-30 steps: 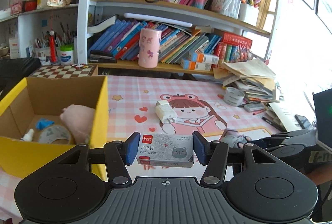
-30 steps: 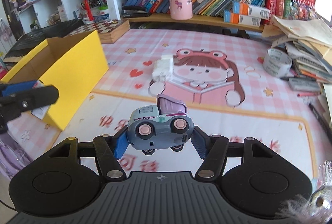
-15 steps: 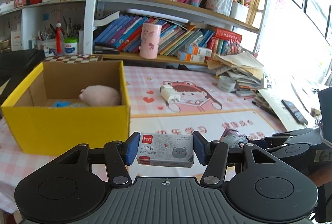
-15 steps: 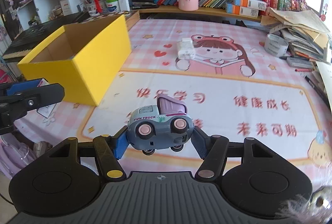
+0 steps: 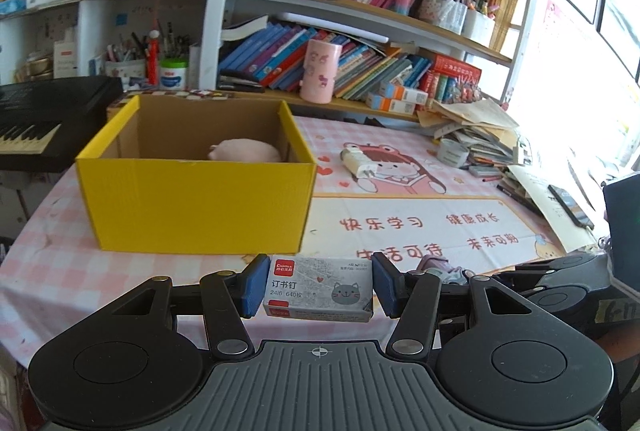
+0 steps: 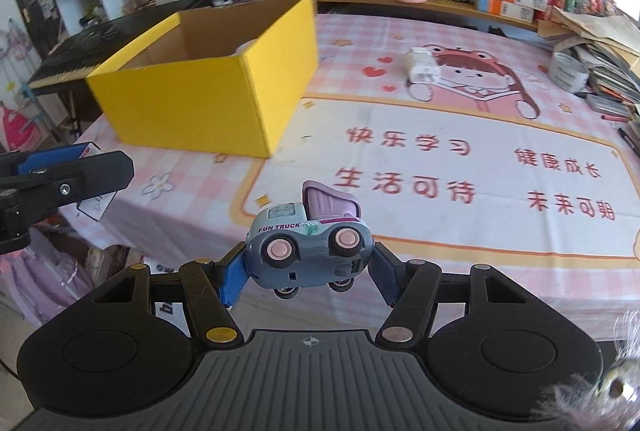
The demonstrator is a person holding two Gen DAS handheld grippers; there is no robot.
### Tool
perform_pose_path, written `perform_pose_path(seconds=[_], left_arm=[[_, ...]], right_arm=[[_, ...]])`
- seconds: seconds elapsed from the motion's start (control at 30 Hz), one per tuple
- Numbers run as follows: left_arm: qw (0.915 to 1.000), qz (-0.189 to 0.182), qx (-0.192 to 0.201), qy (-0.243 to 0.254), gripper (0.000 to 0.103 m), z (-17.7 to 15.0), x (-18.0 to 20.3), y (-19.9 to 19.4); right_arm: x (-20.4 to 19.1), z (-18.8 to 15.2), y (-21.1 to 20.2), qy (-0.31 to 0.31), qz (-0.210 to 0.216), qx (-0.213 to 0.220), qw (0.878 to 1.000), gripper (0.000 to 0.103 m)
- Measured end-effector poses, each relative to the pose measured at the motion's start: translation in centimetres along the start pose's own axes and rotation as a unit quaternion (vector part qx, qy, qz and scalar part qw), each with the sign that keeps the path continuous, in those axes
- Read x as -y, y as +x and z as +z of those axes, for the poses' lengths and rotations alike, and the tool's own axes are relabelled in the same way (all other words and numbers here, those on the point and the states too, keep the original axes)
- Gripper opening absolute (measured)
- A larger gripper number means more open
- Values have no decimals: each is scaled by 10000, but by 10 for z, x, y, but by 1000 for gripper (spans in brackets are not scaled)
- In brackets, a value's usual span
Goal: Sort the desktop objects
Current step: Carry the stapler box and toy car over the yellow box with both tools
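My left gripper [image 5: 318,287] is shut on a grey staple box [image 5: 318,289] with a cat drawing, held in the air off the table's near edge. My right gripper [image 6: 306,271] is shut on a blue-grey toy truck [image 6: 308,239] with pink wheels, also lifted near the front edge. The yellow cardboard box [image 5: 196,203] stands open on the left of the table, with a pink plush [image 5: 244,151] inside. The same yellow box [image 6: 208,87] shows in the right wrist view, where the left gripper's finger [image 6: 68,177] enters at the left edge.
A white charger [image 5: 358,161] and a tape roll [image 5: 452,153] lie on the pink cartoon mat [image 6: 440,159]. Stacked papers [image 5: 480,127] crowd the right side. A bookshelf with a pink cup [image 5: 320,71] runs behind; a keyboard [image 5: 36,127] sits left.
Both grippers have drawn back toward the table's near edge with their objects still held. The yellow box and the mat now look farther off, and the whole mat is in view.
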State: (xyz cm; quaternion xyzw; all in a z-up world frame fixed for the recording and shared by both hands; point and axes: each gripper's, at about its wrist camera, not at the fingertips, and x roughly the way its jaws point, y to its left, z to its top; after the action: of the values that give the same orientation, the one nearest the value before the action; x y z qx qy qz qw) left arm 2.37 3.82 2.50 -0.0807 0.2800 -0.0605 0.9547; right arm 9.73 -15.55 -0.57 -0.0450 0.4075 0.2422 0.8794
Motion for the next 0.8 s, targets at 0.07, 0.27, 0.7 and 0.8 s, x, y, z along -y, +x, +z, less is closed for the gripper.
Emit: perform_pose_path(seconds=[0.07,0.27,0.7,0.8], left_arm=[[10000,39,7,-25,55,-2,-4,-4],[9998,152,-21,-140,55,-9,-18,-13],[9982,462,173,-336,55,-9,-48,-32],[9975,546,214,-386,55,-7,-54,-35]], right_arm=[[-7,-1,1,-51,38,-19,10000,60],[-27,-4,3,-237,156,-51,9996,60],[-53,4,11,-502,390,-185,9978,60],[-61,9,12,-525,498,-167,9972,60]])
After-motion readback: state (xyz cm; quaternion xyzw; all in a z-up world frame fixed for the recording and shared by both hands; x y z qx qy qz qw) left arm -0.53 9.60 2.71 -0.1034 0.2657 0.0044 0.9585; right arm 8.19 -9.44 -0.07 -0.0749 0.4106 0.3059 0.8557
